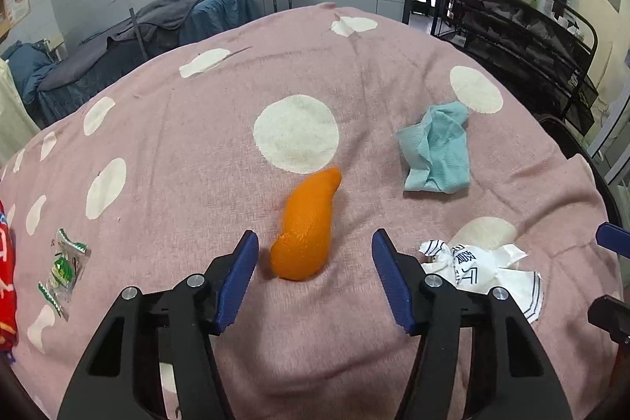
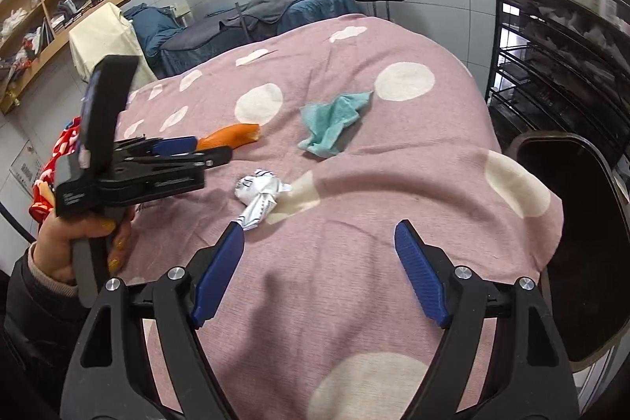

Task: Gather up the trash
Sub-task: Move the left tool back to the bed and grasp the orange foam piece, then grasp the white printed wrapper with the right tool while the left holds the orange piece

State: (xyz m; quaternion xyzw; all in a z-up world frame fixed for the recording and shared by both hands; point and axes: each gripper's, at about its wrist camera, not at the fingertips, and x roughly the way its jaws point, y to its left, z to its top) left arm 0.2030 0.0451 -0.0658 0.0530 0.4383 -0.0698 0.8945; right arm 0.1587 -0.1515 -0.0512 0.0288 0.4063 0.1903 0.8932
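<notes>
Left wrist view. The left hand-held gripper (image 1: pixel 315 254) points down at the pink spotted blanket (image 1: pixel 197 144), jaws partly open with nothing gripped. The orange peel (image 1: pixel 307 227) lies between the two blue fingertips, its near end just beside the left one, neither pad touching; the jaws look lined up to straddle it, so I judge it the next pick. Relative to the peel: a crumpled teal tissue (image 1: pixel 437 152) lies beyond and to the right, a white printed wrapper (image 1: pixel 480 270) close on the right, a small green-and-clear candy wrapper (image 1: pixel 65 266) well off to the left. All loose on the blanket, none collected yet.

Right wrist view. The right hand-held gripper (image 2: pixel 319 243) hangs wide open and empty over bare blanket, nearer the camera than the white wrapper (image 2: pixel 258 195), probably waiting its turn. The person's hand (image 2: pixel 78 243) holds the other gripper toward the peel (image 2: pixel 232 135). A dark bin (image 2: pixel 582 223) stands at the blanket's right edge, the likely drop point.
</notes>
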